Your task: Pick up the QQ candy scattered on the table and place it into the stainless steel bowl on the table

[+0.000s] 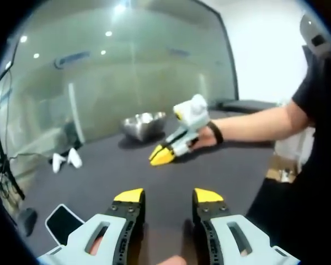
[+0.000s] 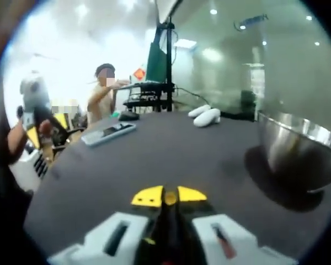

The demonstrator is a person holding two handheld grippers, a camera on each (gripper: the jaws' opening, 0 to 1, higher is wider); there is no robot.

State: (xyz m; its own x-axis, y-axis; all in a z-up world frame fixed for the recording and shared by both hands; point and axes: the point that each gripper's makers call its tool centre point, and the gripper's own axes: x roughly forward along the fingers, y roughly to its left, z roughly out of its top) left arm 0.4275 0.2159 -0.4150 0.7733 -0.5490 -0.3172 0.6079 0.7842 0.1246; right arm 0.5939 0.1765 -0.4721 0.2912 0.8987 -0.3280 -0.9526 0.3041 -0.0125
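Now, over on the far left of the left gripper view, a phone (image 1: pixel 63 223) lies flat at the near edge of the dark table (image 1: pixel 110 171), and two white controllers (image 1: pixel 65 160) sit further back. The left gripper (image 1: pixel 168 195) comes up from the bottom with its yellow-tipped jaws apart, nothing between them, held above the table. Ahead of it, past mid-table, stands the steel bowl (image 1: pixel 143 125), well apart from those jaws. Just right of the bowl and nearer, the right gripper (image 1: pixel 162 155) hangs over the table in a person's hand (image 1: pixel 201 138), its yellow tips drawn together and pointing down-left.

Switching to the right gripper view: at the left edge the other gripper (image 2: pixel 36 105) shows, lifted off the table. The phone (image 2: pixel 108 133) lies left of centre, the controllers (image 2: pixel 205 115) further on. At the bottom the right gripper (image 2: pixel 169 196) has its jaws closed on a small yellow candy (image 2: pixel 170 197), pinched right between the tips. The bowl (image 2: pixel 298 149) looms at the right, near the tips and a little ahead, its shadow spread on the table (image 2: pixel 171 154).

No writing or brand can be read on anything; it is all too blurred.
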